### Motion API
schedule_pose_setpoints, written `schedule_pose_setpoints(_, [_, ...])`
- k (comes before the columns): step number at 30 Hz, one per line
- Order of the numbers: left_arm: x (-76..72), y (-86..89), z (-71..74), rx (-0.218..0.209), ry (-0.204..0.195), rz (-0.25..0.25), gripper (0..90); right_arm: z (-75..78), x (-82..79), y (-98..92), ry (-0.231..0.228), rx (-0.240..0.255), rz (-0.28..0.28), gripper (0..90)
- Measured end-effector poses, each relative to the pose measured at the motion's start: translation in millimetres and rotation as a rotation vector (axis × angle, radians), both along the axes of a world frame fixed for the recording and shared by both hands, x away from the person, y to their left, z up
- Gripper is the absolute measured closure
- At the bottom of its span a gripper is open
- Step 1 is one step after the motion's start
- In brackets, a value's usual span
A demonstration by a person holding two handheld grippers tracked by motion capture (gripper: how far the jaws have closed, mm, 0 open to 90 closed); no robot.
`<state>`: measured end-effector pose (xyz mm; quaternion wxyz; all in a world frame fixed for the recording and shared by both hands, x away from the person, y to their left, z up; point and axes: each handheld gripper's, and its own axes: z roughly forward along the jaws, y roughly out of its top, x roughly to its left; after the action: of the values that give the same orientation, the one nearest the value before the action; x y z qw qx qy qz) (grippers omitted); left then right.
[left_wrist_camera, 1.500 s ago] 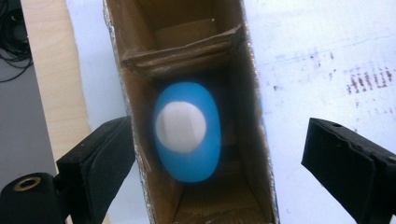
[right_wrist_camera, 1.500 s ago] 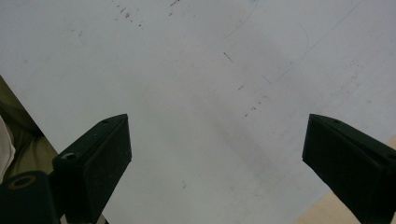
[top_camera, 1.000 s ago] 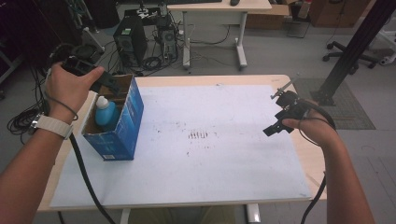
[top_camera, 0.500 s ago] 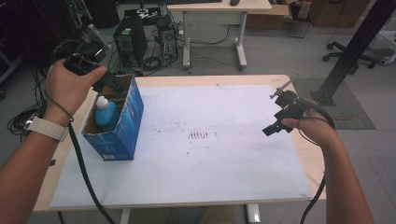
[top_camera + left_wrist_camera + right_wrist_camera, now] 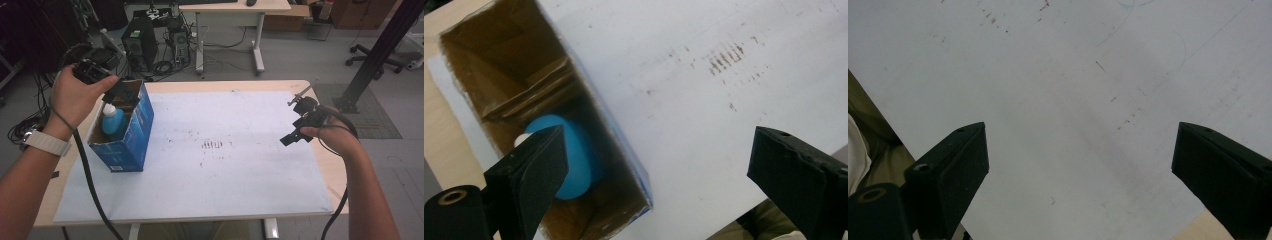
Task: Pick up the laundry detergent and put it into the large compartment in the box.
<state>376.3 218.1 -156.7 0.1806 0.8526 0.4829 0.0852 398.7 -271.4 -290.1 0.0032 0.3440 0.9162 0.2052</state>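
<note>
- My right gripper hangs over the right side of the white sheet, jaws spread wide, nothing between them.
- Blue box stands open-topped at the left, blue bottle upright inside.
- My left gripper sits above the box's far end, jaws spread, empty.
- Bottle looks like light, stiff, slick plastic; I'd grab its white-capped neck.
</note>
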Motion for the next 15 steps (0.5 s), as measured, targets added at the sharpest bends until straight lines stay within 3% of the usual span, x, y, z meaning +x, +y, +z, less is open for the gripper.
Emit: schedule_pose_setpoints(15, [-15.3,-23.8,1.8,-0.012,-0.017,-0.158,9.3,2.7,-1.6,-0.7,-0.006,0.009,-0.005,8.3])
